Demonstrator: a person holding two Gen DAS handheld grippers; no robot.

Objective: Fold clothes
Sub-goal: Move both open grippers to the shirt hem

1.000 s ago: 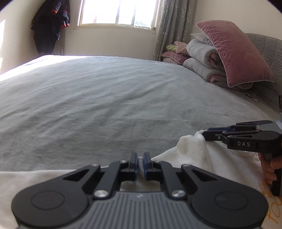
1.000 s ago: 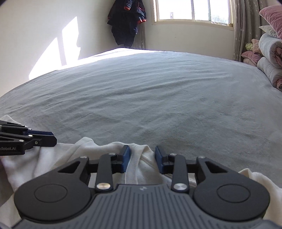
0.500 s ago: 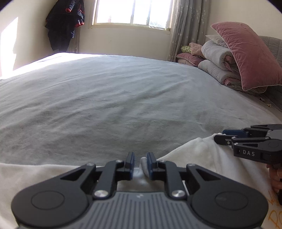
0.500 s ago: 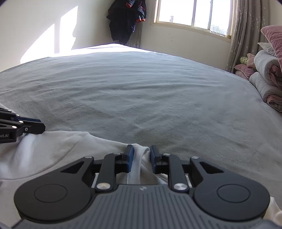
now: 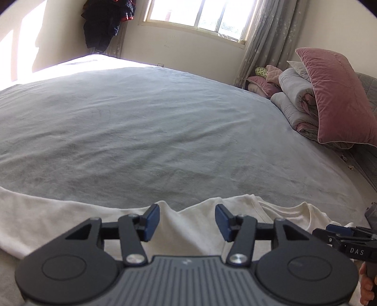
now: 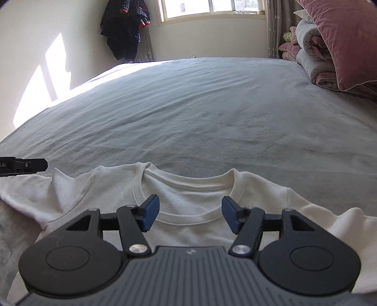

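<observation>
Both jaws have just been opening; left gripper [image 5: 187, 222] and right gripper [image 6: 190, 216] are seen spread, nothing clamped, above white shirt [image 6: 188, 200] laid on bed [image 6: 200, 113].

Home bedroom, bed [image 5: 146, 131], pillows [image 5: 339, 98], window [image 5: 198, 14]

The white T-shirt [image 6: 188, 204] is showing soft matt knit cloth with a ribbed collar. The grey bedspread [image 6: 200, 113] is looking fuzzy and finely creased. The pink pillow [image 5: 339, 98] is gleaming like velvet. The right hand-held gripper [image 6: 190, 215] is showing matt black plastic, blue pads and shiny metal screws.
</observation>
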